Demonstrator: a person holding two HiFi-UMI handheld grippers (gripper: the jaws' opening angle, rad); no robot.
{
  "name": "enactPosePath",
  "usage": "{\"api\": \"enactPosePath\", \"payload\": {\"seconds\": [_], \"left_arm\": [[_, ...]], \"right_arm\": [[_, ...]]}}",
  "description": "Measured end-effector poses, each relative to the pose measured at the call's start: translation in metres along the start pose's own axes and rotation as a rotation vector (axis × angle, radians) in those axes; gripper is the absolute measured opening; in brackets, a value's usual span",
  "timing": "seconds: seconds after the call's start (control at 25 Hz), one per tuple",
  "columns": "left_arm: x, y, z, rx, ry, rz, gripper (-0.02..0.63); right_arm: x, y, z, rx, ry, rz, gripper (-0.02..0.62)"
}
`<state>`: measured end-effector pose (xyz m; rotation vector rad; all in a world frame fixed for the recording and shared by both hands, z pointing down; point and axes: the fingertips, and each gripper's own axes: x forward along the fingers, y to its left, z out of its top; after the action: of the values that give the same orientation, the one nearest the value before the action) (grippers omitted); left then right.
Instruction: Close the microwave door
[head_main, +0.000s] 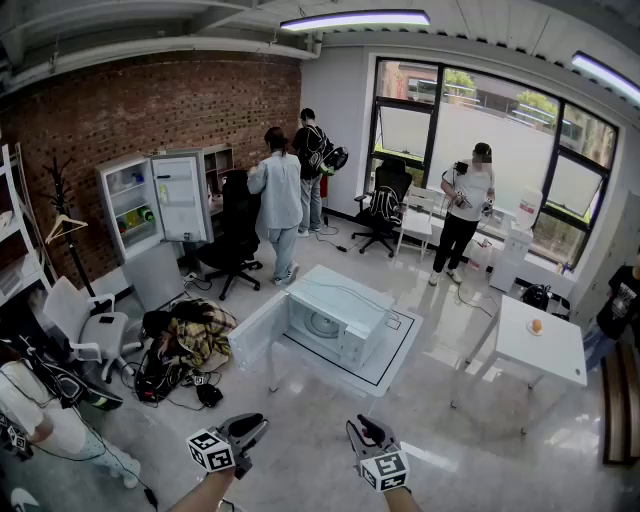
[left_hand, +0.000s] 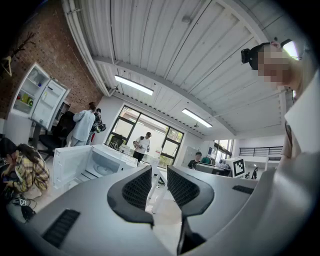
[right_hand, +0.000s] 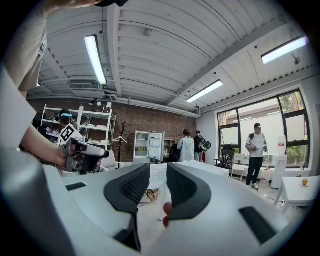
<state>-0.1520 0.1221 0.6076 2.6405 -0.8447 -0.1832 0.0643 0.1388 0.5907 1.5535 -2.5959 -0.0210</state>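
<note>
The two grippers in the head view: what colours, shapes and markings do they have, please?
The left gripper and the right gripper each have a dark body and a white cube with black square markers. Their jaws are pale grey and broad, each faced with a curved black pad of fine grid texture. No sleeves show on the forearms.

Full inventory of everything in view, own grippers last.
microwave: 1, white, door open, on centre table
tables: 2, white, under microwave; smaller at right
round thing: 1, orange, on smaller table
fridge: 1, white, open, by brick wall
office chairs: 2, black, near fridge; near window
people: at least 4, light and dark tops, back and right edge
bag pile: 1, dark and plaid, floor left of microwave
left gripper: 1, grey-black, fingers together, empty
right gripper: 1, grey-black, fingers together, empty
</note>
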Motion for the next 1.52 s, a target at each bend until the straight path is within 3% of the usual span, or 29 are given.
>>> {"api": "enactPosePath", "payload": {"seconds": [0.8,1.2,1.52], "left_arm": [[0.001,0.004,0.003,0.029,-0.008,0.023,0.086],[0.007,0.051,0.036,0.023,-0.008,0.058,0.087],[0.035,0.134,0.045,0.007,0.007,0.057,0.087]], "right_arm": [[0.007,0.009,0.006,0.032,-0.038,0.054,0.109],[0.057,0.013,0.023,0.045,-0.039,0.07,0.109],[0.129,0.007,0.026,0.053,-0.037,0.077,0.109]]}}
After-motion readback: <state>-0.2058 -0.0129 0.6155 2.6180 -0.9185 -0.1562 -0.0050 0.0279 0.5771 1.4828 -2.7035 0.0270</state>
